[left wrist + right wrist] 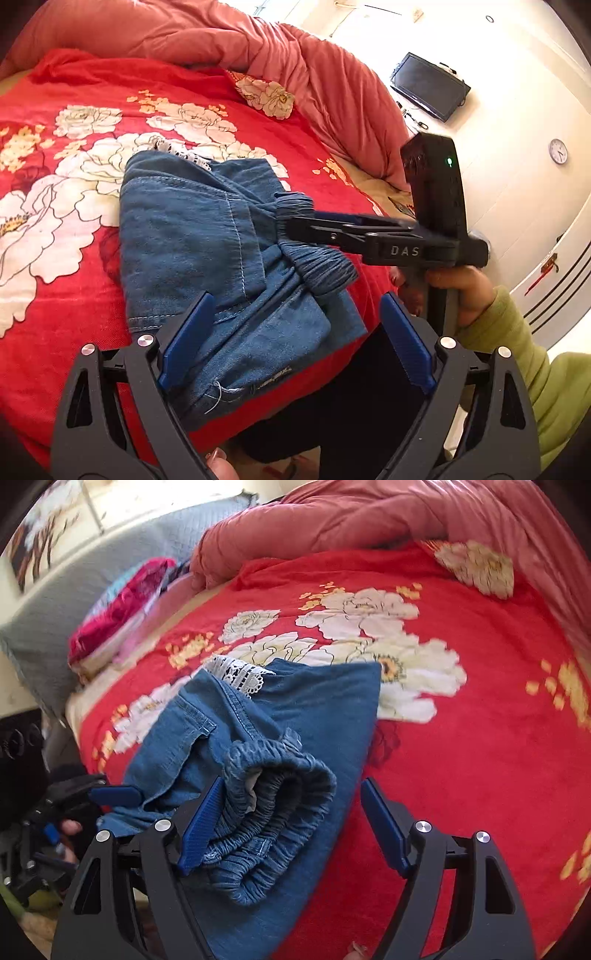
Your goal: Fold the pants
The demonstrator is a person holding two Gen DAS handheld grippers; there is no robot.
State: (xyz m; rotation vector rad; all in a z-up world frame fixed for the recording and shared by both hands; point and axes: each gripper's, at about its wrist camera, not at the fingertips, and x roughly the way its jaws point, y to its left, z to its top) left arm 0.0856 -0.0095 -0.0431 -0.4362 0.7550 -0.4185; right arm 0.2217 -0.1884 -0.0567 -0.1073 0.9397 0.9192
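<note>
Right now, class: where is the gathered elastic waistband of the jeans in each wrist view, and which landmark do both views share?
Left wrist view: elastic waistband right of centre, on the folded jeans.
Right wrist view: elastic waistband lower centre, bunched nearest the camera.
Shared landmark: white lace trim at the jeans' far edge.

Left claw (295,343) and right claw (291,830) both gape wide.

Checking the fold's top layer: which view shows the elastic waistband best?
The right wrist view: the waistband lies bunched, close and unobstructed, atop the folded pants. In the left wrist view, the right gripper partly hides it.
</note>
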